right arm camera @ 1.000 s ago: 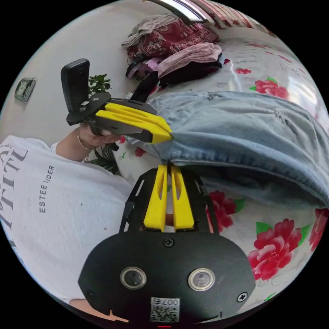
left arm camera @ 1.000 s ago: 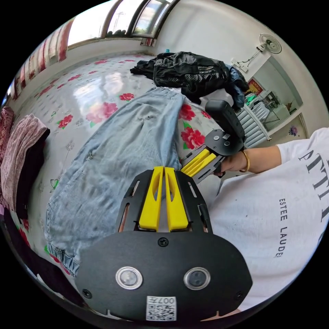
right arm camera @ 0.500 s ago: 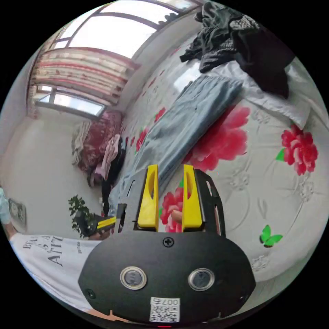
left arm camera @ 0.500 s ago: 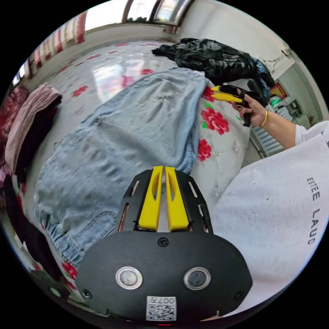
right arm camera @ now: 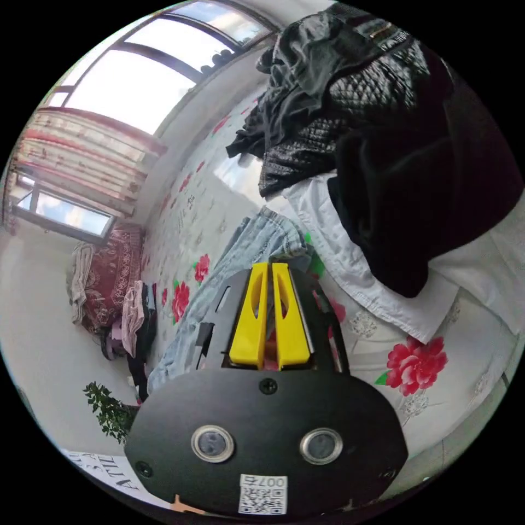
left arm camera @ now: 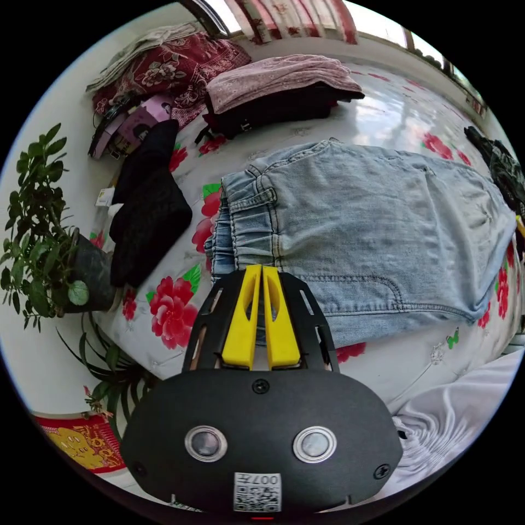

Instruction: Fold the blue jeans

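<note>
A: Where are the blue jeans [left arm camera: 377, 229]?

B: They lie flat on the flowery bed cover [left arm camera: 383, 377]. In the left gripper view, the left gripper [left arm camera: 261, 269] has its tips at the waistband end of the jeans. The legs stretch away to the right of it.

A: Are those tongs wide?

B: No. The two yellow jaws sit close together, almost touching. The tips are at the waistband edge, but I cannot tell if they pinch the cloth.

A: And the other one?

B: In the right gripper view, the right gripper [right arm camera: 269, 267] is narrow too, with a thin gap between the jaws. Its tips are by the other end of the jeans [right arm camera: 257, 240]. I cannot tell if it grips them.

A: What is near the tongs?

B: Past the right gripper's tips and off to its right is a pile of black clothes [right arm camera: 383, 142] on a white sheet [right arm camera: 377, 295]. To the left of the left gripper is a black garment [left arm camera: 147, 208] and a potted plant [left arm camera: 44, 235]. Beyond the jeans is a pink folded stack [left arm camera: 279, 82].
</note>
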Demonstrator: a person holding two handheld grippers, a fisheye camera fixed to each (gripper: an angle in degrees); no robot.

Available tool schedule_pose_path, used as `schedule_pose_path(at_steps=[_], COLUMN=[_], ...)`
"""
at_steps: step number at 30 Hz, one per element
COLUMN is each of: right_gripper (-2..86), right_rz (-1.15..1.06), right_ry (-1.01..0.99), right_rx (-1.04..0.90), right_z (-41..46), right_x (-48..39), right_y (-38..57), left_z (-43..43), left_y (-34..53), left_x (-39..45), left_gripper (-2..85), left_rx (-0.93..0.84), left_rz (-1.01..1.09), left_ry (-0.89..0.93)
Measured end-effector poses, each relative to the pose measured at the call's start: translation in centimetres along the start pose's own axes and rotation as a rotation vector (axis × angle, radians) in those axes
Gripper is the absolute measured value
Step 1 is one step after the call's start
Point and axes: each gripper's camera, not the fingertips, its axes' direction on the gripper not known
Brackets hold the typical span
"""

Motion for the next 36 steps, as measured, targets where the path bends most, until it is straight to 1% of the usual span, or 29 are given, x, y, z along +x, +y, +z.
schedule_pose_path(at_steps=[2, 5, 7, 9, 11, 12, 13, 14, 18, 21, 22, 23, 24, 26, 27, 28, 30, 32, 33, 35, 36], right_gripper=[0.1, 0.0, 0.2, 0.6, 2.1, 2.6, 3.9, 5.3, 8.1, 8.4, 8.0, 7.3, 6.9, 4.4, 3.8, 2.6, 1.5, 0.9, 0.8, 0.7, 0.8], right_rz=[-0.185, -0.405, -0.417, -0.330, -0.063, 0.010, 0.126, 0.205, 0.219, 0.247, 0.259, 0.277, 0.286, 0.368, 0.392, 0.394, 0.249, -0.095, -0.183, -0.530, -0.611], right_ry=[-0.083, -0.205, -0.206, -0.160, -0.126, -0.112, -0.098, -0.107, -0.111, -0.172, -0.195, -0.220, -0.236, -0.293, -0.326, -0.420, -0.443, -0.409, -0.412, -0.426, -0.422], right_rx=[0.069, 0.189, 0.204, 0.180, 0.076, 0.047, -0.003, -0.010, 0.089, 0.158, 0.168, 0.164, 0.150, 0.061, 0.030, 0.003, 0.008, -0.035, -0.046, -0.090, -0.106], right_z=[-4.2, -9.1, -9.7, -8.3, -4.4, -3.4, -1.8, -1.2, -1.2, -0.6, 0.0, 1.0, 1.6, 4.5, 5.3, 6.2, 5.9, 4.7, 4.3, 3.2, 3.1], right_x=[-4.0, -7.9, -7.7, -5.1, 1.2, 2.9, 5.8, 7.8, 9.2, 9.1, 8.8, 8.4, 8.1, 7.0, 6.7, 5.4, 0.5, -9.2, -11.8, -21.8, -24.0], right_y=[-1.5, -1.9, -2.4, -2.9, -2.9, -2.7, -1.8, -0.6, 3.4, 5.2, 5.4, 5.4, 5.3, 5.0, 5.0, 4.9, 4.7, 5.5, 6.2, 11.2, 12.9], left_z=[-0.2, -0.2, -0.2, -0.2, -0.1, -0.2, -0.4, -0.7, -2.4, -3.0, -2.5, -1.8, -1.3, 0.5, 0.9, 1.4, 1.8, 2.5, 2.5, 2.4, 2.3], left_y=[0.1, 0.9, 1.4, 1.8, 2.4, 2.5, 2.8, 3.1, 4.9, 7.4, 8.5, 9.7, 10.3, 12.3, 12.6, 13.0, 13.2, 13.7, 14.0, 14.9, 15.2], left_x=[1.0, 1.1, 0.9, 0.9, 0.4, 0.1, -0.4, -1.1, -4.5, -8.6, -10.3, -11.7, -12.4, -14.4, -14.7, -15.3, -15.9, -16.9, -17.2, -18.3, -18.6], left_gripper=[-0.9, -1.0, -1.0, -1.0, -0.9, -0.9, -0.8, -0.7, 0.4, 4.0, 5.4, 6.7, 7.2, 8.3, 8.5, 8.8, 10.0, 10.9, 10.8, 10.6, 10.5], left_rx=[-0.016, 0.000, 0.011, 0.019, 0.033, 0.035, 0.039, 0.048, 0.082, 0.108, 0.095, 0.078, 0.069, 0.043, 0.036, 0.047, 0.060, 0.059, 0.062, 0.054, 0.056], left_rz=[0.031, 0.030, 0.029, 0.034, 0.023, 0.020, 0.013, 0.000, -0.089, -0.264, -0.347, -0.435, -0.477, -0.597, -0.614, -0.629, -0.622, -0.633, -0.637, -0.616, -0.614], left_ry=[-0.052, -0.059, -0.062, -0.073, -0.067, -0.060, -0.046, -0.033, 0.021, 0.178, 0.259, 0.329, 0.359, 0.432, 0.442, 0.461, 0.487, 0.512, 0.514, 0.471, 0.460])
